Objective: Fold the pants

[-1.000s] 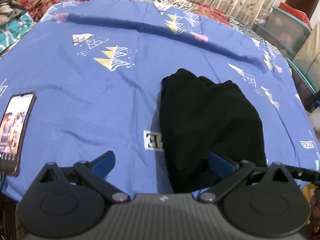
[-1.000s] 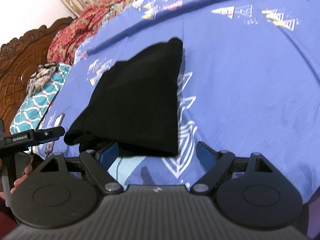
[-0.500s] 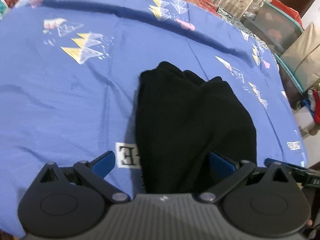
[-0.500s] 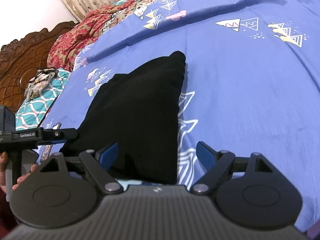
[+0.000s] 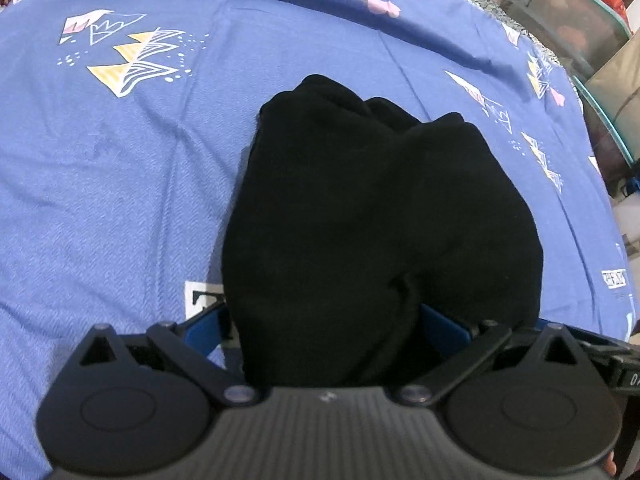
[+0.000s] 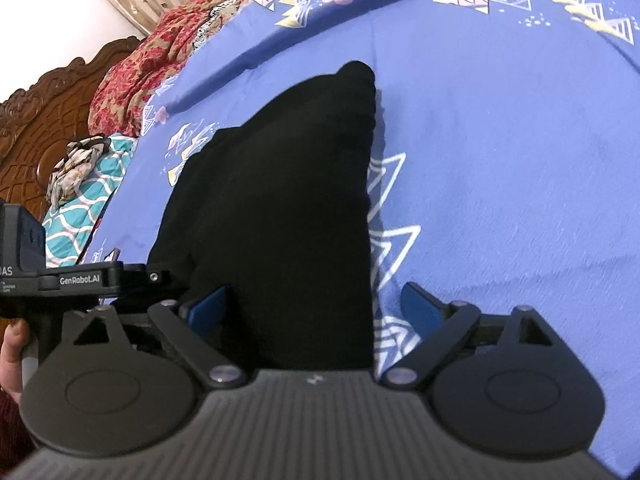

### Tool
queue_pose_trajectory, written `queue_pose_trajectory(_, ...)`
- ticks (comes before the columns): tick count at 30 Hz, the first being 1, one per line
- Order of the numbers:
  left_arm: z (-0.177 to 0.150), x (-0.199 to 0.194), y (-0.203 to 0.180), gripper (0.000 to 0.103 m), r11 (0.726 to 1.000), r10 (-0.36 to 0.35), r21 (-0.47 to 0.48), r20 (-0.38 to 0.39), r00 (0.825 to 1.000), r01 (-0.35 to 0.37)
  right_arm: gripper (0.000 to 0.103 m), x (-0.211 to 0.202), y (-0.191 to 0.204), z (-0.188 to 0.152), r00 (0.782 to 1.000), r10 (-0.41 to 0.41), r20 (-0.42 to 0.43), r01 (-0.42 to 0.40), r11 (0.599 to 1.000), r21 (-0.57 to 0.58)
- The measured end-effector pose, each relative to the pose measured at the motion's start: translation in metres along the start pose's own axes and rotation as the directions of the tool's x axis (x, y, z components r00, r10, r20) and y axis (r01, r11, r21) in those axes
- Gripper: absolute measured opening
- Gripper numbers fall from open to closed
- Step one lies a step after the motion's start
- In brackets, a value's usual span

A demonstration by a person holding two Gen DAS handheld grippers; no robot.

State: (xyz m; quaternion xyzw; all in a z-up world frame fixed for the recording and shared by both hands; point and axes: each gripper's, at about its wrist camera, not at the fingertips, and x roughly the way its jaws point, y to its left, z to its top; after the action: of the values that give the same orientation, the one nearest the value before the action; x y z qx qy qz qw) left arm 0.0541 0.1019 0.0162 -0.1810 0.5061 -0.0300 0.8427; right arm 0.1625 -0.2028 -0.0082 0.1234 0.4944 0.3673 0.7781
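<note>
Now the pants (image 5: 376,216), a black folded bundle, lie on the blue sheet (image 5: 120,184) of the bed, and both grippers reach over the bundle's near end. In the left wrist view the left gripper (image 5: 324,326) straddles that end: its blue fingers (image 5: 202,330) stand wide apart, one at the pants' left edge, the other partly covered by a fold of cloth on the right. The fingers do not squeeze the fabric, so this tool is open with the pants lying between its jaws. A printed label (image 5: 204,294) on the sheet peeks out just left of the pants.

In the right wrist view the right gripper (image 6: 316,306) is spread wide too; its jaws have just been opening further. The pants' (image 6: 276,208) near end lies between them, close to the left finger (image 6: 210,308), while the right finger stands apart over bare sheet (image 6: 500,160). Left of the pants, the left gripper's body (image 6: 86,278) shows with a hand (image 6: 12,356) on its grip. Beyond the pants' far-left side lie a teal pillow (image 6: 86,208), a red quilt (image 6: 140,68) and the carved headboard (image 6: 36,120).
</note>
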Motion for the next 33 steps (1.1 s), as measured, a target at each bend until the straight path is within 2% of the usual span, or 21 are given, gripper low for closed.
queue_pose_trajectory(5, -0.001, -0.001, 0.001, 0.103, 1.0, 0.001, 0.002, 0.005, 1.0, -0.001, 0.097, -0.004, -0.008, -0.002, 1.0, 0.018, 0.002, -0.018, 0.999, 0.043)
queue_pose_trajectory(20, 0.0, -0.004, 0.0, 0.103, 1.0, -0.008, 0.009, 0.001, 1.0, 0.008, 0.098, -0.012, -0.008, -0.001, 1.0, -0.004, -0.009, 0.005, 0.998, 0.057)
queue_pose_trajectory(23, 0.002, -0.012, 0.009, 0.103, 0.998, -0.055, 0.015, 0.021, 0.998, 0.055, 0.098, -0.014, -0.005, 0.0, 1.0, -0.014, 0.001, 0.013, 0.999, 0.043)
queue_pose_trajectory(28, 0.001, -0.026, 0.029, 0.103, 0.981, -0.191, -0.007, 0.056, 0.98, 0.192, 0.098, -0.014, 0.004, 0.003, 1.0, -0.028, 0.005, 0.028, 0.999, 0.015)
queue_pose_trajectory(33, -0.001, -0.028, 0.025, 0.103, 0.984, -0.179, 0.013, 0.031, 0.983, 0.179, 0.098, -0.013, 0.014, -0.005, 1.0, -0.022, -0.002, 0.021, 0.999, -0.033)
